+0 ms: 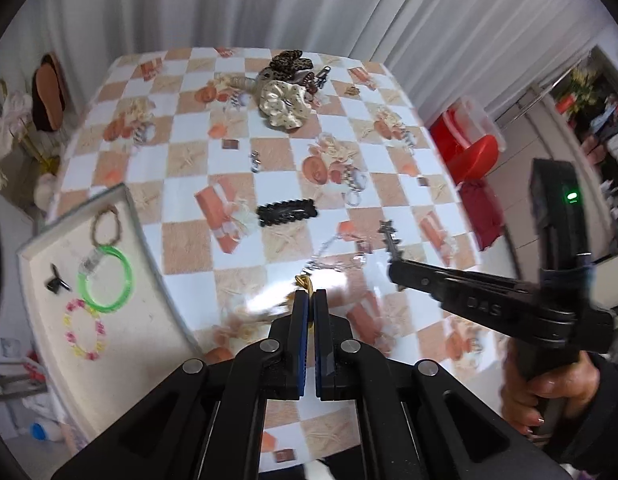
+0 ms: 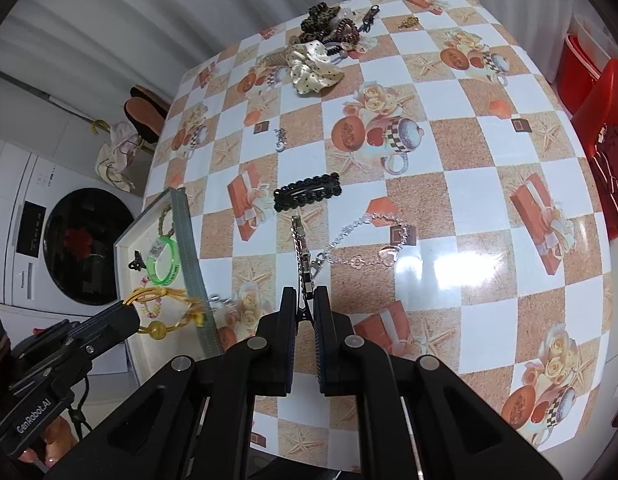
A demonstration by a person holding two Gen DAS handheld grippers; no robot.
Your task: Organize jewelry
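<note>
yellow bracelet (image 2: 165,312) over tray rim (image 2: 189,248)

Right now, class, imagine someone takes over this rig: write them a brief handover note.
Left tool: shut on a yellow cord bracelet, held over the white tray.
Right tool: shut on a slim silver bar-shaped piece, lifted above the table.
Done: green bangle, pastel bead bracelet, beaded brown bracelet and a small black clip lie in the tray.
Left: silver chain, black hair clip, small silver charm, cream scrunchie and the pile behind it.
</note>
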